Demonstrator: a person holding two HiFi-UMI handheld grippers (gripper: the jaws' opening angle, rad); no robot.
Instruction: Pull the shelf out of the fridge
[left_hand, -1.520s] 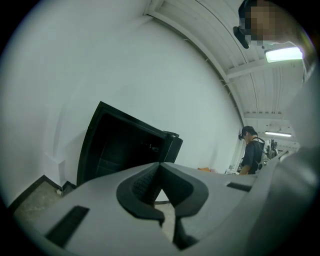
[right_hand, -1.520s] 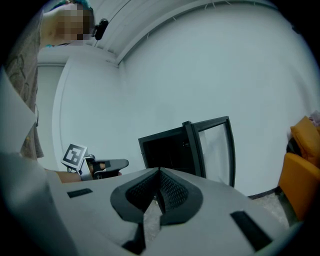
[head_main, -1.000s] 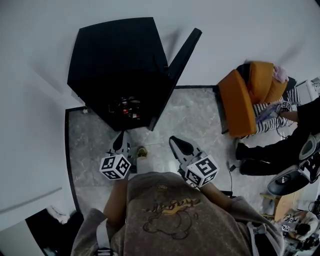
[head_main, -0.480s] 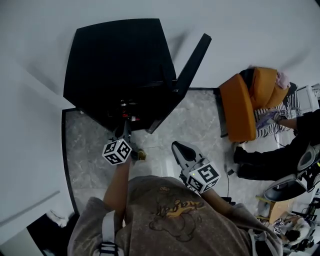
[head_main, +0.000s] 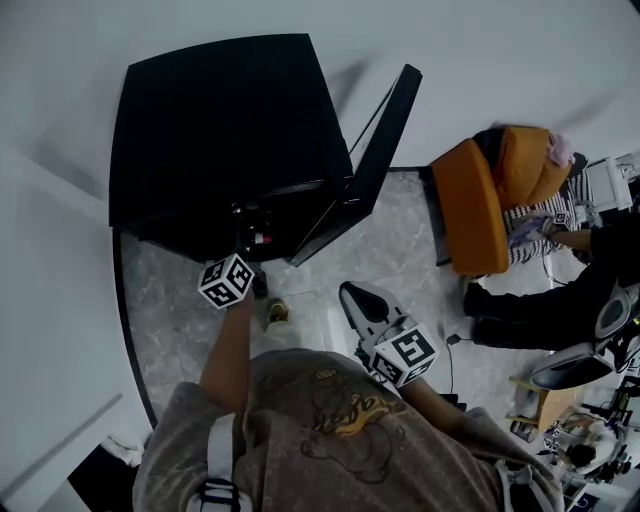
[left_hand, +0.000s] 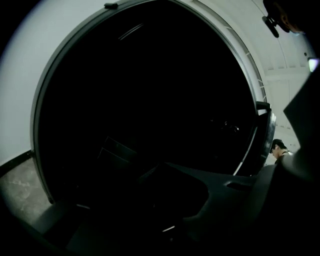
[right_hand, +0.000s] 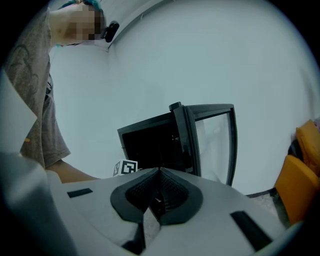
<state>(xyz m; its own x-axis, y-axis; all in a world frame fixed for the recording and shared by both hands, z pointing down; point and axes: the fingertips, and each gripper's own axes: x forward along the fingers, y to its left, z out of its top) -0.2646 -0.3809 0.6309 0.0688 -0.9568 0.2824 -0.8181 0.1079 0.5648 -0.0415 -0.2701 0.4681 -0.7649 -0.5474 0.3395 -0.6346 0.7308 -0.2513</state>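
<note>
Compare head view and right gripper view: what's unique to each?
Head view only: the fridge top, a second person at right. Right gripper view only: right gripper jaws together, nothing between them; the glass in the door. Both: fridge, open door, left gripper at the opening, orange chair.

The left arm (head_main: 226, 350) stretches forward with its bare forearm nearly straight, holding the left gripper (head_main: 240, 262) well out ahead. Its jaws sit in deep shadow, too dark to read as apart or together. The right arm (head_main: 432, 388) is bent close to the body, and the right gripper (head_main: 362, 298) points forward, jaws pressed together on nothing.
</note>
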